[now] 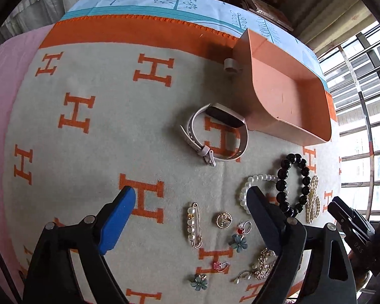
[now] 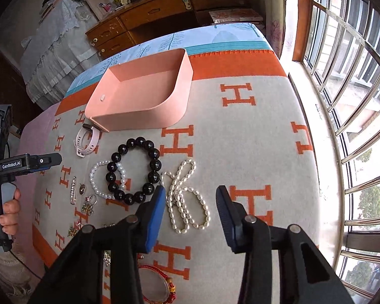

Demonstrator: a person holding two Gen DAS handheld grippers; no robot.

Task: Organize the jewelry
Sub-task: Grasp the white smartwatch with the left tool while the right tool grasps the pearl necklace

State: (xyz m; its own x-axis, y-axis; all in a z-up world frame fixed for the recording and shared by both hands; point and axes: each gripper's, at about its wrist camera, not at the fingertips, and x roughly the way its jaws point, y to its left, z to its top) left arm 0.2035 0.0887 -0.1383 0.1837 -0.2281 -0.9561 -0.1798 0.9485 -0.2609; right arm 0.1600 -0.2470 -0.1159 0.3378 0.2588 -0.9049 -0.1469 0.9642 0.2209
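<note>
Both my grippers stand wide open and hold nothing: the left gripper (image 1: 190,202) above the small brooches, the right gripper (image 2: 190,197) above the pearl strand (image 2: 187,197). The black bead bracelet (image 2: 134,169) overlaps a pearl bracelet (image 2: 98,179); the pink watch (image 1: 215,134) lies just beside the empty pink tray (image 2: 129,121). Only the right view shows a red cord bracelet (image 2: 162,278); only the left shows the two blue flower pieces (image 1: 198,280).

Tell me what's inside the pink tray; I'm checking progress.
The pink tray shows only bare floor and walls; no jewelry inside. Its near wall hides a strip of floor behind it.
</note>
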